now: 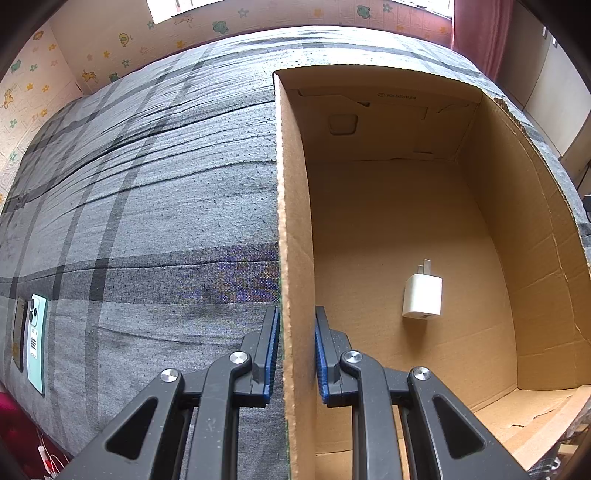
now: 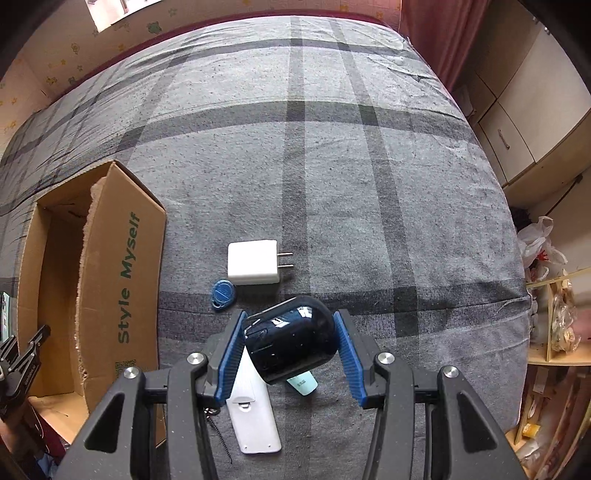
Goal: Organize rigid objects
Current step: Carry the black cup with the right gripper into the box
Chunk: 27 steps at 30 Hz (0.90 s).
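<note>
place: home bedroom | signs: plaid-sheeted bed (image 2: pixel 332 155) — cartoon wallpaper (image 1: pixel 110 48), pink curtain (image 1: pixel 476 33)

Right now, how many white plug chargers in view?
2. One small white plug charger lies on the floor inside the brown cardboard box. One larger white plug charger lies on the grey plaid bedcover, right of the box. More may be hidden.

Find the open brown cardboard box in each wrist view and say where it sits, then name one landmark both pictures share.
Left wrist view: the open brown cardboard box fills the right half; its left wall stands between the left gripper fingers, and a white charger lies inside.
Right wrist view: the box is at the left edge, its printed side facing the camera.
Shared landmark: the grey plaid bedsheet under the box.
</note>
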Available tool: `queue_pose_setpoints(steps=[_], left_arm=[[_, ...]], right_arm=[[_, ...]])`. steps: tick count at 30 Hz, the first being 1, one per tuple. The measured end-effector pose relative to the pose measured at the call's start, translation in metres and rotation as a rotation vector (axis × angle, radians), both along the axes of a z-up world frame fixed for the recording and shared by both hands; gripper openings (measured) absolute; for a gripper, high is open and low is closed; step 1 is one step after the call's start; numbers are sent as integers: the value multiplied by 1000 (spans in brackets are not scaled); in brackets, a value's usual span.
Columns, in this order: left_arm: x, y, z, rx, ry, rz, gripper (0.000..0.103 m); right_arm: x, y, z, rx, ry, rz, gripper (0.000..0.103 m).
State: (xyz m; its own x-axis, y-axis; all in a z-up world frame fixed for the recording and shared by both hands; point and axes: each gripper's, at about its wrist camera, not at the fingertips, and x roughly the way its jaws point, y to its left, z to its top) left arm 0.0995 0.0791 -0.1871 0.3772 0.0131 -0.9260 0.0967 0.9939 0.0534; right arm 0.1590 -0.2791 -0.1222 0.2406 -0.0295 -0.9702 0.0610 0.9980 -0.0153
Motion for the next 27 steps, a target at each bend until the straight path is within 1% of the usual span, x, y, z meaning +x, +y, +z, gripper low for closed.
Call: queue_pose_setpoints(steps=[6,15,17,27], left_arm=[[0,0,0,-3,0,1,20],[1,0,1,-2,1,0,20],[0,1,1,-6,1,2,20],[0,3,1,-9,1,1,20]], right_arm=[[-1,23,26,-1,-22,48,52],[-2,61,57,3,-64,120,52],[-2,70,60,-3,-69,137,52],[0,123,66,29,-75,232,52]])
